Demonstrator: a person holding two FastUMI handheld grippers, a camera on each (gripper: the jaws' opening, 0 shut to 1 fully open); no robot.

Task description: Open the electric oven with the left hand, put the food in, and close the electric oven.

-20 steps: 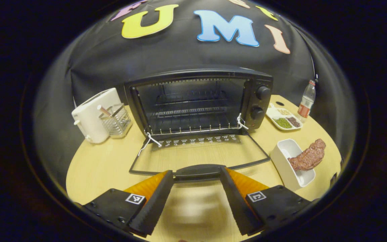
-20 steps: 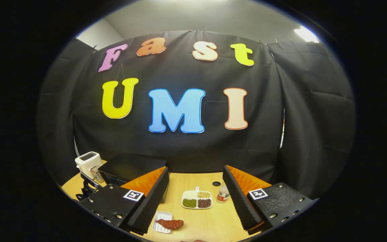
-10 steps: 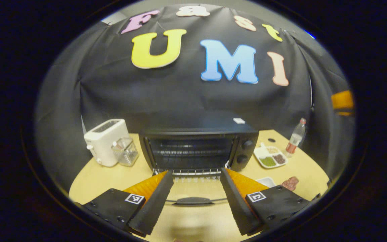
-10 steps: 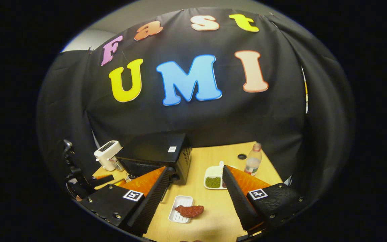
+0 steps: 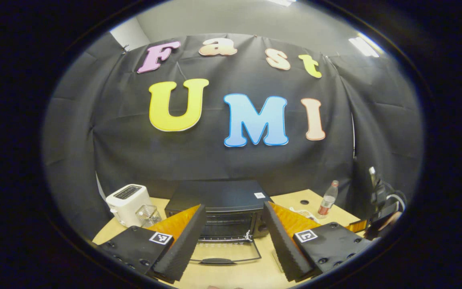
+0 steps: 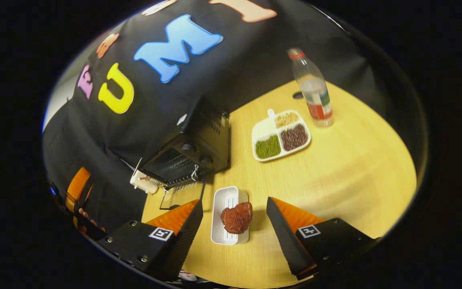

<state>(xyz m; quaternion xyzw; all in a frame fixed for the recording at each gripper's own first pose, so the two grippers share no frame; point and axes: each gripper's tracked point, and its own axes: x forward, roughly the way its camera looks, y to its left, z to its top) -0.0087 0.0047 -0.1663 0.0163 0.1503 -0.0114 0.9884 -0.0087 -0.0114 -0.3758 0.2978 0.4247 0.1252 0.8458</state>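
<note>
Left gripper view. My left gripper point(image 5: 234, 241) hangs above the near edge of the surface point(image 5: 231, 275), jaws spread wide with nothing between them. Framed in the gap is the oven point(image 5: 221, 212), a dark box standing at the middle of the surface against the booth wall. Its door point(image 5: 225, 253) is dropped flat toward me, handle at the near edge, so the cavity stands open. Left of the oven is a white toaster point(image 5: 128, 202), and a clear holder point(image 5: 146, 215) stands just beside it. To the right, a bottle point(image 5: 327, 199) stands upright near the back edge. At the far right I see a hand point(image 5: 383, 218) around dark gear; I cannot tell how that gear's jaws stand from here.

Right gripper view. My right gripper point(image 6: 235, 237) points down at the surface point(image 6: 355, 168), jaws wide open and holding nothing. Between them, clear of both fingers, lies the food point(image 6: 237, 216), a reddish-brown lump resting on the near half of a white tray point(image 6: 225, 200). The tray sits just right of the open door point(image 6: 183, 196). The oven point(image 6: 193, 150) appears tilted in this view, its two knobs on the side facing the tray. Farther off is a divided dish point(image 6: 281, 134) of three kinds of grain, and the bottle point(image 6: 313, 90) stands just behind it.
</note>
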